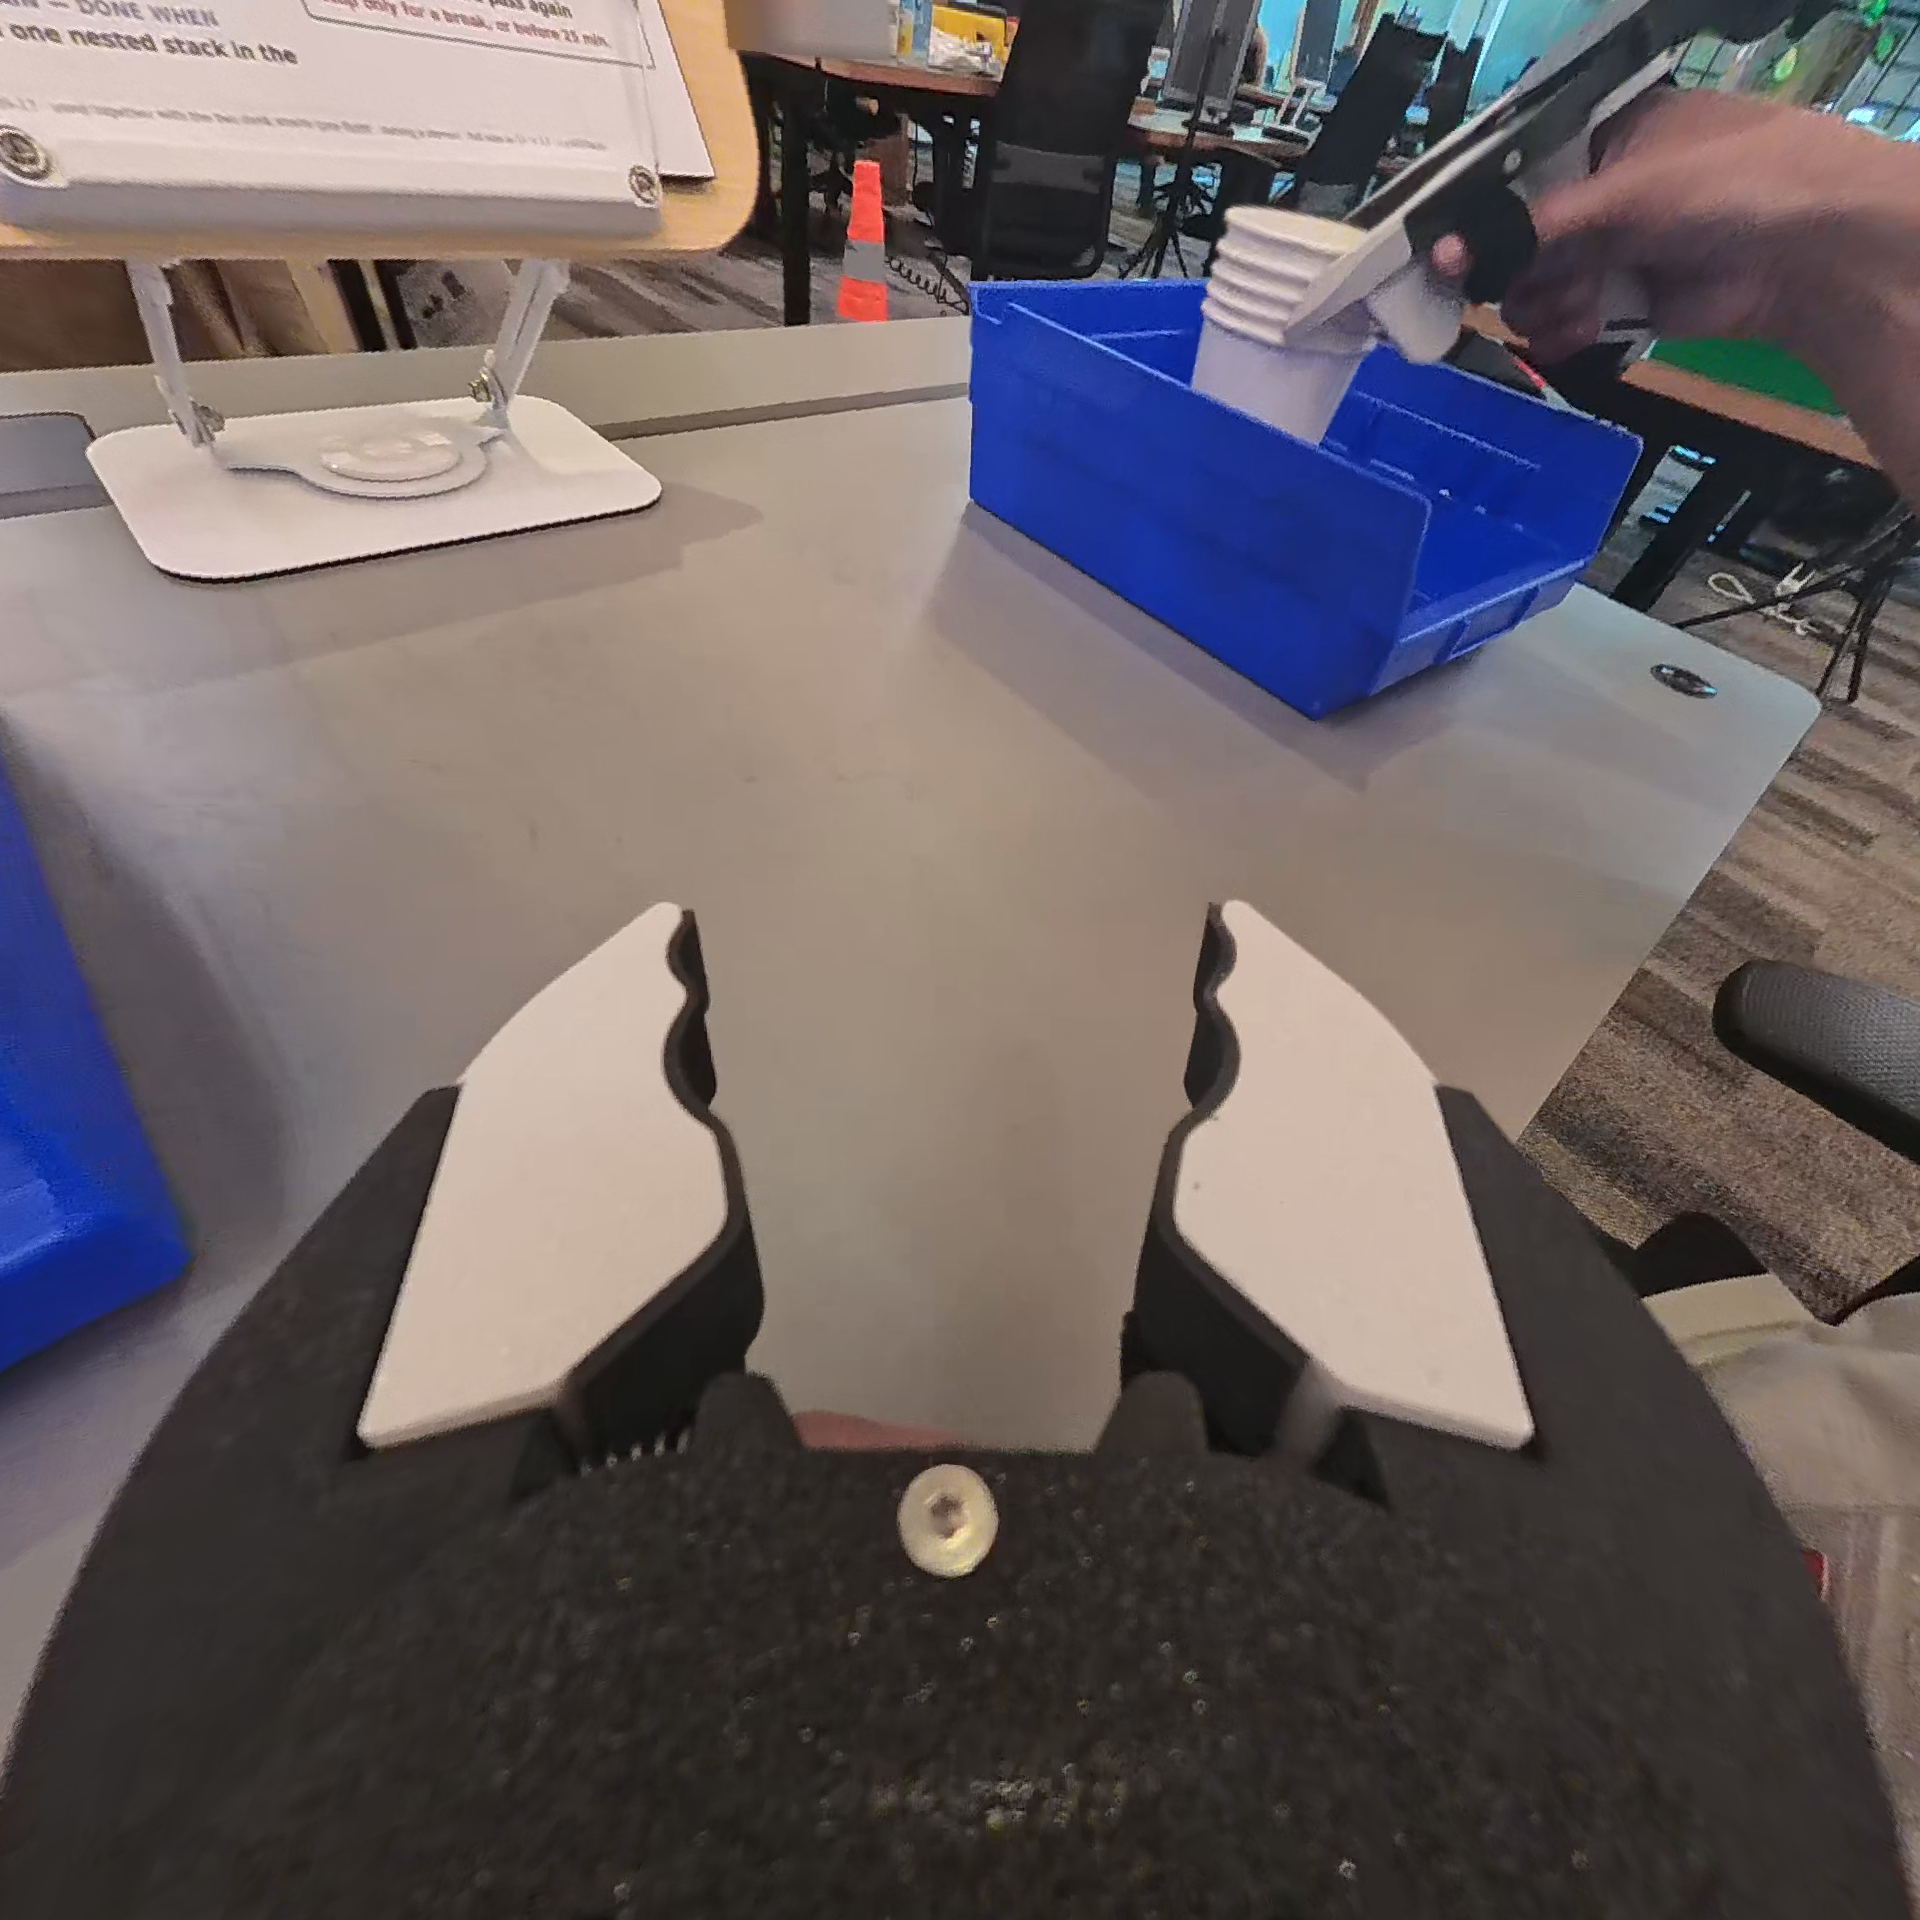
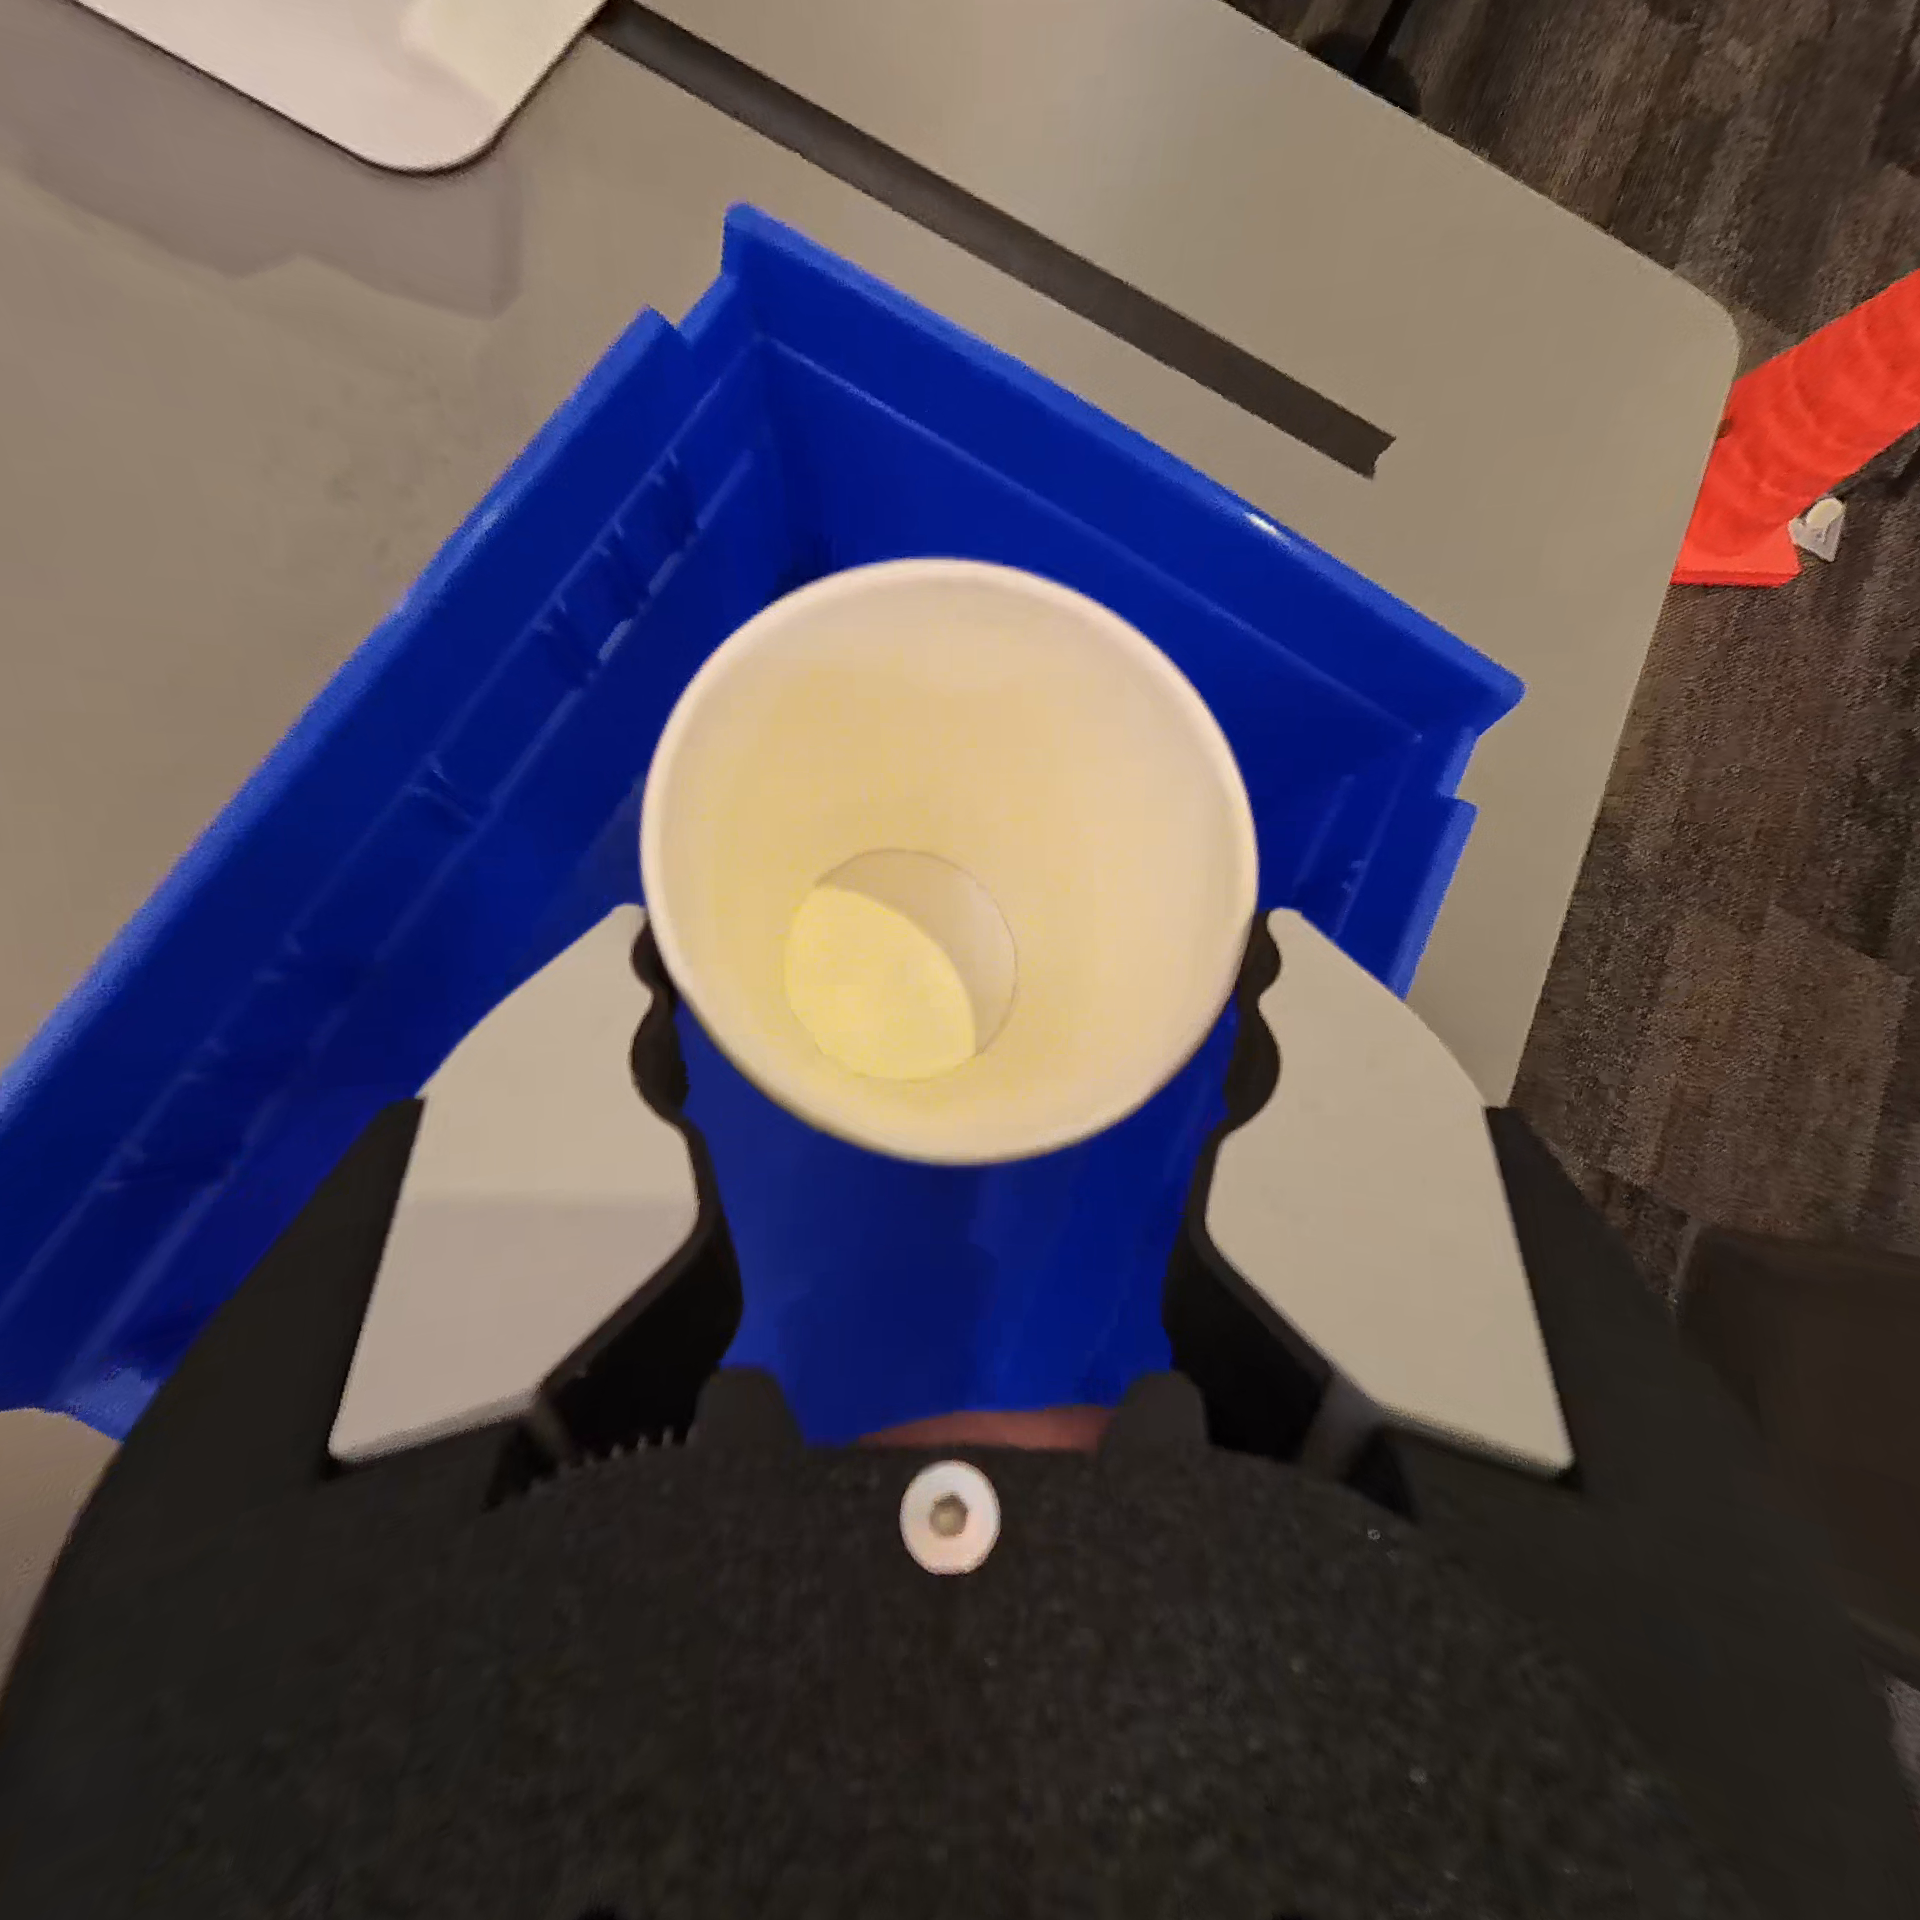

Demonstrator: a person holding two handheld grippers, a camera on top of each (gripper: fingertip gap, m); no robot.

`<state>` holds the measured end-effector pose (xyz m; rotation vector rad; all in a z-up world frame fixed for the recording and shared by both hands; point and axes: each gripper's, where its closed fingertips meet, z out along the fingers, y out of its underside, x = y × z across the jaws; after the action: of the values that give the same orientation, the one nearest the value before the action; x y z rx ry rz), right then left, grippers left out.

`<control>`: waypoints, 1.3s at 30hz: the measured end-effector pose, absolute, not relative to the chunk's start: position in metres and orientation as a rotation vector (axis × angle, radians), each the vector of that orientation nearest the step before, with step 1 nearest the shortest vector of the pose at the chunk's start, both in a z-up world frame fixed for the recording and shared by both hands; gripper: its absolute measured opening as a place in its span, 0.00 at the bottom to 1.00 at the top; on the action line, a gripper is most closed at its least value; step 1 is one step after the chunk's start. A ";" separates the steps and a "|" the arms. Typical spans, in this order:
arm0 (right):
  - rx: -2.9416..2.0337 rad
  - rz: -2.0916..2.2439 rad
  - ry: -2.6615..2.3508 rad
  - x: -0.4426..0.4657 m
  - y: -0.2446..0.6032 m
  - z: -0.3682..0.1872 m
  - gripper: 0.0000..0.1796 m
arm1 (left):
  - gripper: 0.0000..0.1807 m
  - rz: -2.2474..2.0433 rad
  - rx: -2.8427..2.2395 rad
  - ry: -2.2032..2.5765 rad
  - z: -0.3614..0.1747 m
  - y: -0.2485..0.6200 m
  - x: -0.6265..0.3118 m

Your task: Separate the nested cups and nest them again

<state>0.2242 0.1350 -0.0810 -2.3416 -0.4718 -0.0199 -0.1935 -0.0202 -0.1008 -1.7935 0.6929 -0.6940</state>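
Observation:
A stack of several nested white paper cups (image 1: 1273, 312) hangs tilted over the blue bin (image 1: 1195, 540) at the far right of the grey table. My right gripper (image 1: 1351, 301) grips the stack from the right, just under the rims. In the right wrist view I look down into the top cup (image 2: 945, 862), whose rim sits between the fingertips of my right gripper (image 2: 948, 935), with the bin (image 2: 416, 831) below. My left gripper (image 1: 948, 914) is open and empty, low over the bare middle of the table (image 1: 831, 727).
A white stand (image 1: 374, 478) holding a printed sheet is at the back left. Part of a second blue bin (image 1: 62, 1091) shows at the left edge. The table's right edge drops to carpet, with a chair armrest (image 1: 1818, 1029) beside it. An orange cone (image 1: 862, 249) stands beyond.

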 end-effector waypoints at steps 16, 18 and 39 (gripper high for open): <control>-1.890 0.600 -0.469 0.019 0.003 -0.060 0.52 | 0.51 -0.549 -1.802 0.357 -0.080 0.017 -0.253; -1.899 0.779 -0.477 -0.027 -0.017 -0.082 0.52 | 0.52 -0.492 -1.813 0.274 -0.074 0.030 -0.277; -1.871 0.895 -0.707 -0.079 -0.063 -0.099 0.46 | 0.53 0.087 -2.146 -0.100 -0.128 0.303 -0.445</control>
<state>-0.0790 -0.0627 -0.0986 -1.8707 -0.7067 0.8953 -0.4448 0.3035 -0.1283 -2.1464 -0.1002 0.0867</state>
